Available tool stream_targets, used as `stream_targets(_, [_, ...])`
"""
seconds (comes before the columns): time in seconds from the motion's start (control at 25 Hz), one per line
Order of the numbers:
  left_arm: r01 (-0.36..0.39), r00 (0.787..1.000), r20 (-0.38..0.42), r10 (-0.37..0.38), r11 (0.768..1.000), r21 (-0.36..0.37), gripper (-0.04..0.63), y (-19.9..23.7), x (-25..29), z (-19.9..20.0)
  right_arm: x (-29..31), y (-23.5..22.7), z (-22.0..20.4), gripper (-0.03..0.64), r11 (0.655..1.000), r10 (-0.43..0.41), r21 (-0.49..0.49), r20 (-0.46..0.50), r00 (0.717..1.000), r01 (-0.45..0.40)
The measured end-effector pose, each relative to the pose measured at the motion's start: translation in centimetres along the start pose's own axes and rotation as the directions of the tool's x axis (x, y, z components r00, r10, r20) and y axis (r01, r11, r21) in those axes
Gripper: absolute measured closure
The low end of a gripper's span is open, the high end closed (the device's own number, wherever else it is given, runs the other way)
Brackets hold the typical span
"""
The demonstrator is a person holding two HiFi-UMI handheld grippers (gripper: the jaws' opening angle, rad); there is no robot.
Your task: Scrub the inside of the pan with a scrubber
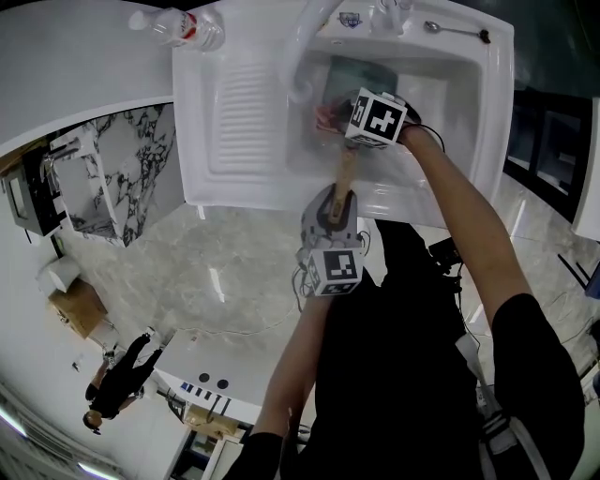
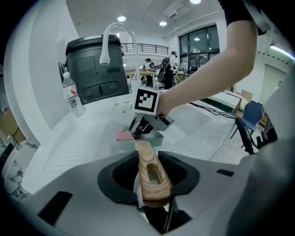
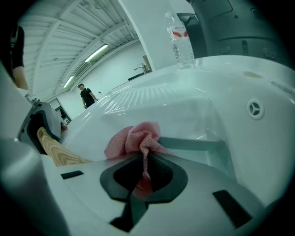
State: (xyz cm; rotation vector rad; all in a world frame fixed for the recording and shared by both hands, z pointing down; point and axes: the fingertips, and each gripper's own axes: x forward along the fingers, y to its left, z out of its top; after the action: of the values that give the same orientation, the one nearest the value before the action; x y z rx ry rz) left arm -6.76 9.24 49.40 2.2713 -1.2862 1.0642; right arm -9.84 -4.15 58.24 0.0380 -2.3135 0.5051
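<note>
A square grey-green pan (image 1: 361,80) lies in the white sink (image 1: 469,112), its wooden handle (image 1: 345,178) pointing back over the front rim. My left gripper (image 1: 333,211) is shut on that handle (image 2: 150,173), which runs between its jaws toward the pan (image 2: 154,138). My right gripper (image 1: 333,117) is down in the basin, shut on a bunched pink scrubber (image 3: 133,138). The scrubber (image 2: 123,135) hangs at the pan's near left rim (image 3: 203,147); whether it touches the pan I cannot tell. The right gripper (image 2: 138,131) hides part of the pan's inside.
A curved faucet (image 1: 298,47) arches over the basin's left side. The ribbed drainboard (image 1: 239,112) lies left of it, with a water bottle (image 1: 178,26) beyond. A spoon (image 1: 455,31) rests on the back ledge. A dark bin (image 2: 97,73) stands behind the sink.
</note>
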Motion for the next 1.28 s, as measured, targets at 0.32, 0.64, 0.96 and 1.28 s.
stream_targets(0.32, [0.012,1.000,-0.009,-0.013,1.000,-0.015,0.443,0.0,0.1,-0.1,1.2,0.4,0.9,0.578,0.995,0.098,-0.007,0.001,0.995,-0.098])
stream_targets(0.64, [0.015,1.000,-0.015,-0.015,1.000,-0.023,0.443,0.1,0.1,-0.2,1.0,1.5,1.2,0.580,0.976,0.201,-0.067,-0.104,0.974,-0.208])
stream_targets(0.96, [0.013,1.000,-0.014,-0.014,0.999,-0.030,0.445,0.1,0.1,-0.1,1.3,0.2,1.3,0.580,0.999,-0.031,-0.026,-0.057,0.998,0.030])
stream_targets(1.28, [0.018,1.000,-0.021,-0.019,0.999,-0.033,0.445,-0.1,0.0,-0.2,1.2,-5.9,0.3,0.580,0.935,-0.355,-0.048,-0.050,0.934,0.353])
